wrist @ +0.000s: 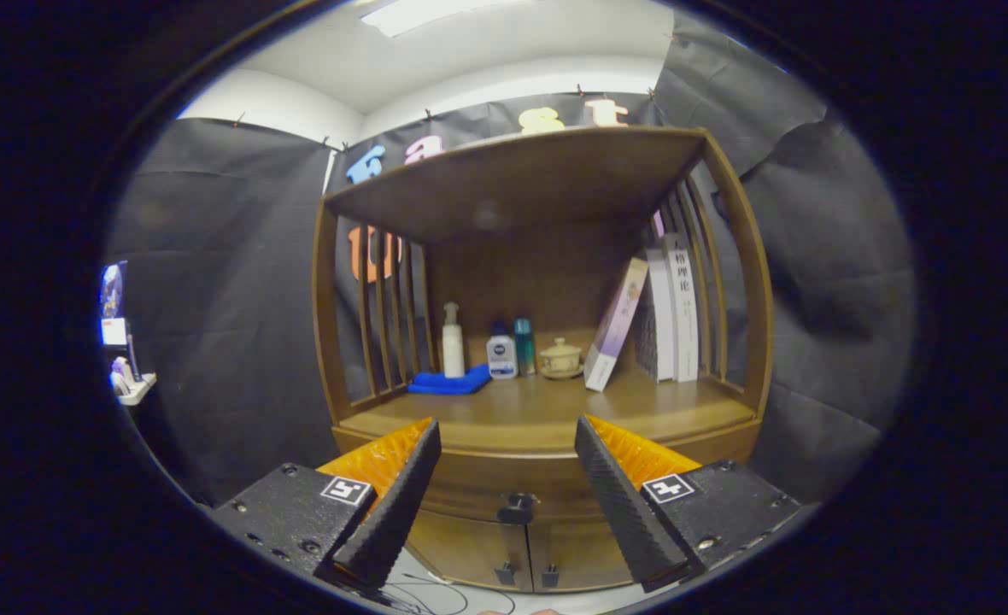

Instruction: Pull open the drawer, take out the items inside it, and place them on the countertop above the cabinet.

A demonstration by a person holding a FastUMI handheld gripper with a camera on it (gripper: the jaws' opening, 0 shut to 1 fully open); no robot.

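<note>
Tongs (508, 427) first: I hold mine spread wide, pinching nothing and touching nothing, aimed at the wooden cabinet (547, 410) beyond the tips. Framed in the gap between my fingers, lower down, is the drawer (512, 491) with its dark knob (517, 506); it looks fully closed. As I judge it, nothing of the task is done: the drawer has yet to be pulled, and whatever lies inside is hidden from me. Above the drawer, past my fingertips, the countertop (547, 410) already carries a blue cloth (450, 381), a few bottles (501, 354), a small lidded pot (561, 359) and leaning books (666, 316), with bare wood nearest me.
</note>
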